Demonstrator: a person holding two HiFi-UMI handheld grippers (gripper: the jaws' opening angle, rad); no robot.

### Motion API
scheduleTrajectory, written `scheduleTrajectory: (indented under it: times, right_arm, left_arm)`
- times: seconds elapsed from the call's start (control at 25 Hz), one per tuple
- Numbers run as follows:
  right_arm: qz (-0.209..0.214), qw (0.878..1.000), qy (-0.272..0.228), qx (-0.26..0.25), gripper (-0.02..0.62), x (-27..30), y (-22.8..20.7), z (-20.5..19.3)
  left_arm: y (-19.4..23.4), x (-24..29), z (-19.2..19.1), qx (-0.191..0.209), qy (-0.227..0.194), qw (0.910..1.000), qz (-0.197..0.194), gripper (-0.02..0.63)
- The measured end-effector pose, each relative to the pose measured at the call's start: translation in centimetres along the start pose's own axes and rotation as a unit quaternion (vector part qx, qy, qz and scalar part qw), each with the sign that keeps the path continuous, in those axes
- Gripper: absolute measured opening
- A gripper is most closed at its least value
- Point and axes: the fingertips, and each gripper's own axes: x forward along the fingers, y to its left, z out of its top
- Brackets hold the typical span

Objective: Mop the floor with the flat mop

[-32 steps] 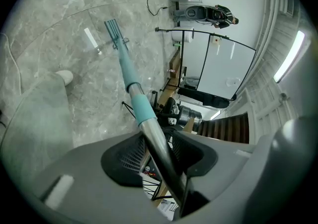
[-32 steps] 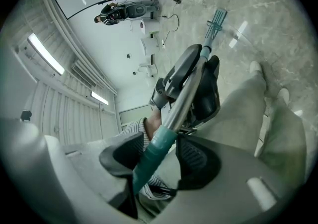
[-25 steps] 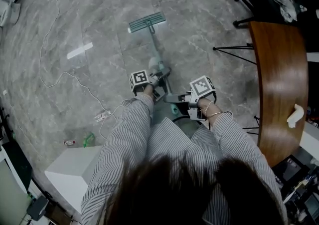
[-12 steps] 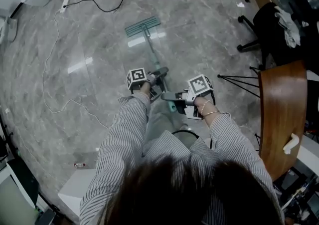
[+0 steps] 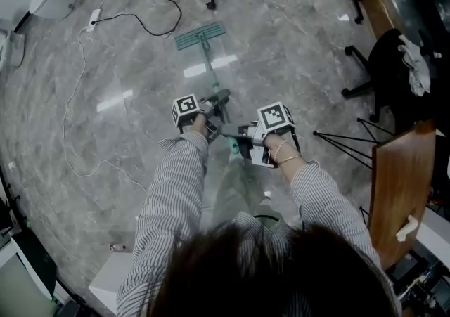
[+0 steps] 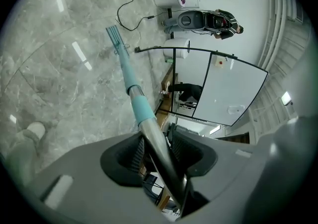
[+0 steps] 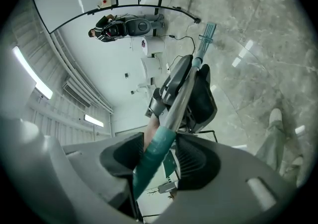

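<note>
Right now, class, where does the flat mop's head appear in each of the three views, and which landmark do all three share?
Head view: mop head upper centre, at the far end of the handle.
Left gripper view: mop head upper left, at the handle's far end.
Right gripper view: mop head upper right of centre.
Shared landmark: the black cable lying near the mop head.

Flat mop (image 5: pixel 202 36) on grey floor (image 5: pixel 281 48)

The floor (image 5: pixel 295 41) is glossy grey marbled stone, mirroring the lights. The mop handle (image 6: pixel 149 131) is smooth bare metal with teal plastic sleeves (image 6: pixel 141 105). The left tool (image 6: pixel 158 149) and right tool (image 7: pixel 161 158) are matt grey plastic, their pads (image 7: pixel 193 161) ribbed black.
</note>
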Motion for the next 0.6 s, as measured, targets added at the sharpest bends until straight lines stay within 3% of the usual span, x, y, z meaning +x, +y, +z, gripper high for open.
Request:
scheduleTrajectory:
  times: [0.6]
  right_arm:
    - [-0.026, 1.000, -0.008, 0.001, 0.192, -0.7, -1.5, -0.2]
  left_arm:
    - [0.9, 0.6, -0.6, -0.015, -0.004, 0.9999, -0.001, 0.153]
